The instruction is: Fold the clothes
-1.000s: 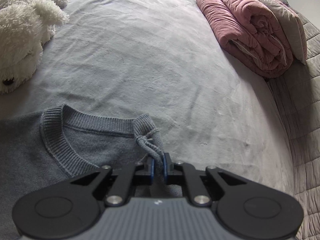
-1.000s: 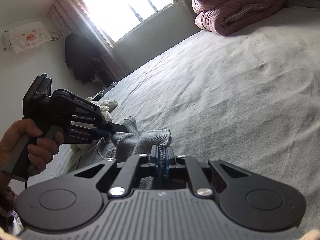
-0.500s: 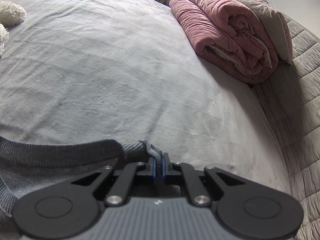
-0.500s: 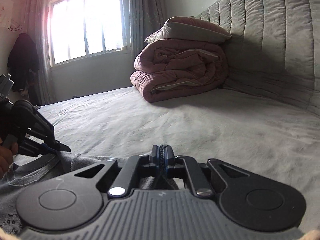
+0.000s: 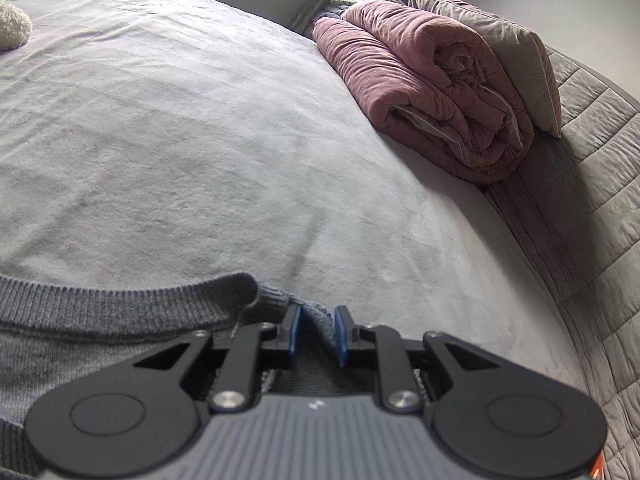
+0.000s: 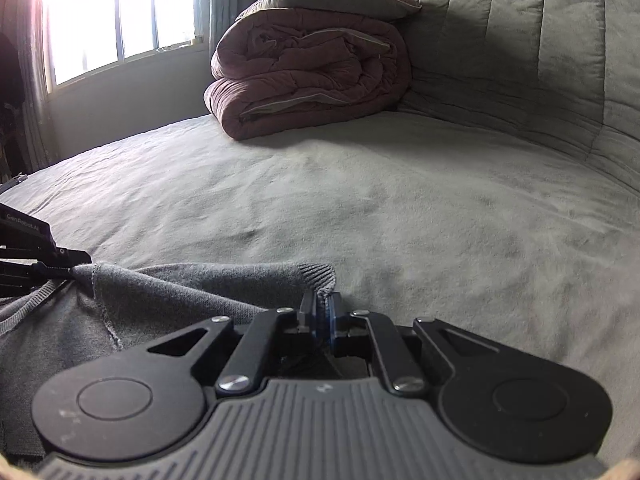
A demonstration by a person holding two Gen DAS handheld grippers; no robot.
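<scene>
Left hand-held gripper (image 5: pixel 315 330): jaws parted, sweater (image 5: pixel 100 344) fabric loose between them.
Right hand-held gripper (image 6: pixel 323 320): clamped on the sweater's ribbed edge.
Sweater: spread on the bed (image 5: pixel 180 140), directly under both grippers.
Risk: right side tugs alone, dragging the fold crooked.
Far: rolled quilt (image 6: pixel 308 72), headboard (image 6: pixel 540 40).

One grey sweater (image 5: pixel 100 344) lies at the near edge of the one bed (image 5: pixel 200 140). Two tongs show: the left tongs (image 5: pixel 316 334) and the right tongs (image 6: pixel 322 318). One rolled pink quilt (image 5: pixel 424 92) sits at the bed's far corner by the one padded headboard (image 6: pixel 540 40), with one pillow (image 5: pixel 492 48) on top. One white plush toy (image 5: pixel 12 26) pokes in at the bed's left edge, as best the sliver shows. One window (image 6: pixel 120 16).
</scene>
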